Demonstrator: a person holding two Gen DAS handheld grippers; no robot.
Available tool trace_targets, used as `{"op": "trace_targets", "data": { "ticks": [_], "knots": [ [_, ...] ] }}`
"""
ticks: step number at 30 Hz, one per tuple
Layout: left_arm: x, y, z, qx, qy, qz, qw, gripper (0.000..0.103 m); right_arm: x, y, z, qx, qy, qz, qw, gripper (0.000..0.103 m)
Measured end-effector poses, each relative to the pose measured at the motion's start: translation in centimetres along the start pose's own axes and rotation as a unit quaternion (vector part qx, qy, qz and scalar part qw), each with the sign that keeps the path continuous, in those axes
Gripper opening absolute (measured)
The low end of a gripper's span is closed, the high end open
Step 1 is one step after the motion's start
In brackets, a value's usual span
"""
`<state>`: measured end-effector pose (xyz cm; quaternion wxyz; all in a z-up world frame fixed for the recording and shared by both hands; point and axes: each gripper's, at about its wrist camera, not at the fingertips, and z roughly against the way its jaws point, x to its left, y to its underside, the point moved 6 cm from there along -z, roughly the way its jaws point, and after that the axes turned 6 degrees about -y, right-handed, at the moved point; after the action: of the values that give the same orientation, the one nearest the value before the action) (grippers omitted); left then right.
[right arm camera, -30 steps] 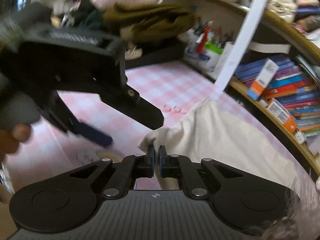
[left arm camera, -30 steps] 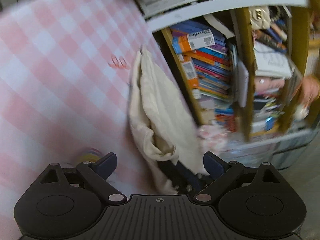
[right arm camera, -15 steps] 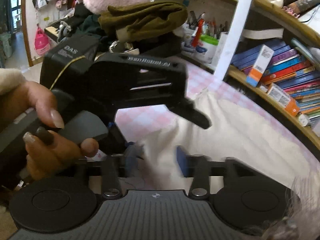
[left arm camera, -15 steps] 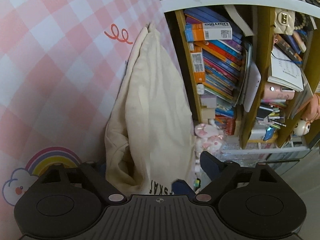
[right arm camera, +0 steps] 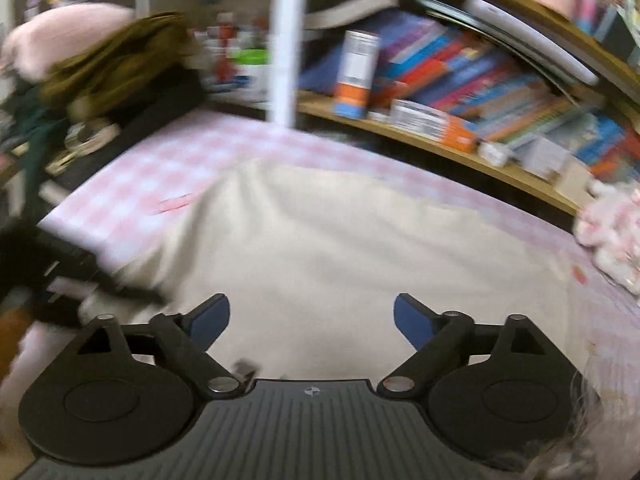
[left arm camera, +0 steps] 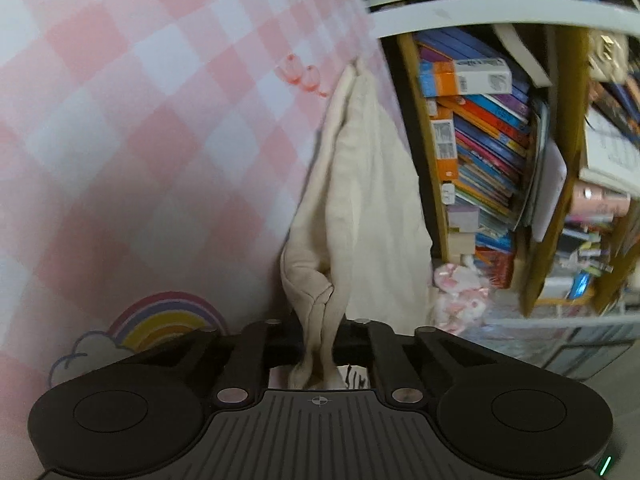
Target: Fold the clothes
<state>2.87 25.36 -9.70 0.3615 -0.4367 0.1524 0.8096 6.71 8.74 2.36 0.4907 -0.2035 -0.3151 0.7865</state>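
— Cloth (left arm camera: 372, 200) lay where?

— It was cream, spread on the pink checked cover (left arm camera: 140, 120), near the bookshelf (left arm camera: 480, 140).

— What did the left gripper (left arm camera: 322, 340) do?

— It pinched a bunched corner of the cloth tight (the fingers squeezed it thin).

— And the right gripper (right arm camera: 312, 320)?

— It was spread wide over the cloth (right arm camera: 340, 248), holding nothing. That view was blurry.

Home bedroom: checked bedsheet (left arm camera: 160, 128), crammed bookshelf (left arm camera: 480, 152).
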Motion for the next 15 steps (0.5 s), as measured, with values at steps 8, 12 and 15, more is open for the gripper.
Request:
{"op": "trace_targets", "data": {
  "ticks": [8, 12, 15],
  "knots": [
    [-5.2, 1.1, 0.7, -0.027, 0.011, -0.132, 0.9908, 0.009, 3.5, -6.4, -6.0, 0.077, -0.037, 0.041, 0.996, 0.091],
    [-6.4, 1.6, 0.3, -0.030, 0.007, -0.163, 0.9862, 0.009, 5.4, -9.7, -9.0, 0.115, -0.058, 0.065, 0.990, 0.091],
    [-7.2, 1.9, -0.1, -0.031, 0.007, -0.182, 0.9827, 0.009, 6.8, -12.1, -11.2, 0.144, -0.073, 0.082, 0.983, 0.091]
  ]
}}
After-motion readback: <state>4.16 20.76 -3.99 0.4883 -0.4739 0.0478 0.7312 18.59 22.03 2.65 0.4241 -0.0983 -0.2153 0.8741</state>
